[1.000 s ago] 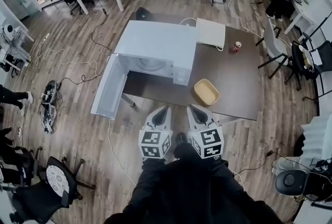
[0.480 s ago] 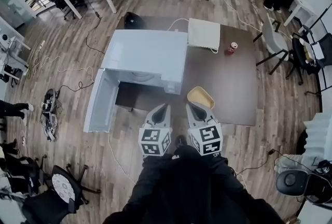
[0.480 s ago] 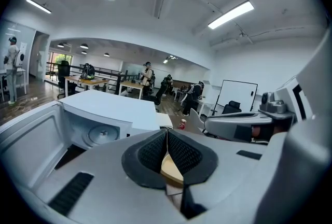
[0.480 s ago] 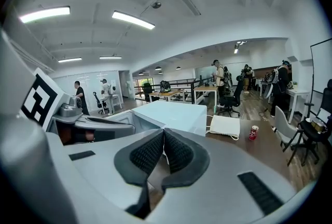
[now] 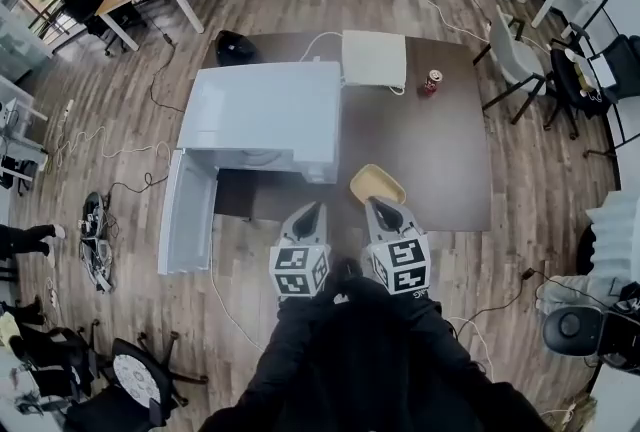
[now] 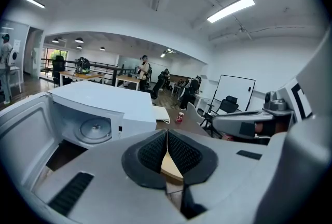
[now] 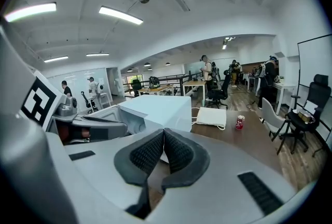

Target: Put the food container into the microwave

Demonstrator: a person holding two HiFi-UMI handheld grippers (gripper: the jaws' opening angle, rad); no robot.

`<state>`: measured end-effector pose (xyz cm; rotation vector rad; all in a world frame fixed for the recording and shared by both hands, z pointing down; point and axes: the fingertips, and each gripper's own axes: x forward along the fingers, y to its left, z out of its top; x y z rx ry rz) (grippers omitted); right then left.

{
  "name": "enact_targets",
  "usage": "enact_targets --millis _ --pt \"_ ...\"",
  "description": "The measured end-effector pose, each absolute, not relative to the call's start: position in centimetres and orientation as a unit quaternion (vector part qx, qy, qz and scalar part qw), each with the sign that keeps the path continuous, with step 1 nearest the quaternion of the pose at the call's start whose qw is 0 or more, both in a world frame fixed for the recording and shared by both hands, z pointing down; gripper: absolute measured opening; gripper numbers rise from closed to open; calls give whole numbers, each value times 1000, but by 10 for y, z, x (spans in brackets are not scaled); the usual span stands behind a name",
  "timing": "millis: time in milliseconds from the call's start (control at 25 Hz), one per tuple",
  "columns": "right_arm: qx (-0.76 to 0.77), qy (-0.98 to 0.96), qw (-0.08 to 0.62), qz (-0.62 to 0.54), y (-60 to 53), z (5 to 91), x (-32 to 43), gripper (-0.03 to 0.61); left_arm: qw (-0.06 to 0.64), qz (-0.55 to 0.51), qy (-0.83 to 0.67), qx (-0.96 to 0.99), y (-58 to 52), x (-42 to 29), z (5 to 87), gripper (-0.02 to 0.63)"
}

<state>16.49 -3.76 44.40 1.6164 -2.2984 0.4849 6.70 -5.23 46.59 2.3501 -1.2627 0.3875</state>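
The tan food container (image 5: 376, 185) sits empty near the front edge of the dark table (image 5: 440, 170), just right of the white microwave (image 5: 262, 115). The microwave's door (image 5: 187, 225) hangs open to the left, and the turntable (image 6: 95, 128) shows inside the cavity. My left gripper (image 5: 310, 212) is shut and empty, held off the table's front edge, left of the container. My right gripper (image 5: 377, 209) is also shut and empty, its tip just short of the container's near rim. A sliver of the container (image 6: 170, 166) shows behind the left gripper's closed jaws.
A red can (image 5: 433, 80) and a white folded bag (image 5: 374, 58) lie at the back of the table. A black object (image 5: 232, 46) sits at the back left corner. Office chairs (image 5: 505, 60), desks and floor cables (image 5: 110, 150) surround the table. People stand far off in the room.
The head view has drawn closer to the table. Both grippers now sit nearer the container and the front edge. Both stay shut.
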Motion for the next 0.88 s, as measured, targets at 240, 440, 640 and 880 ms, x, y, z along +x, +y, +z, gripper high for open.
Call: enact_targets --millis 240,440,640,880 --pt "581 -774 170 185 -39 475 194 25 239 158 -454 844 -56 73 493 35" --pt "593 -752 199 207 -43 512 211 25 263 182 -447 835 -58 74 527 35" --pt "602 -729 234 227 -48 554 232 25 291 210 -427 830 -61 87 567 35" --pt "614 -695 275 254 -56 613 262 25 316 241 -402 825 -67 105 613 35"
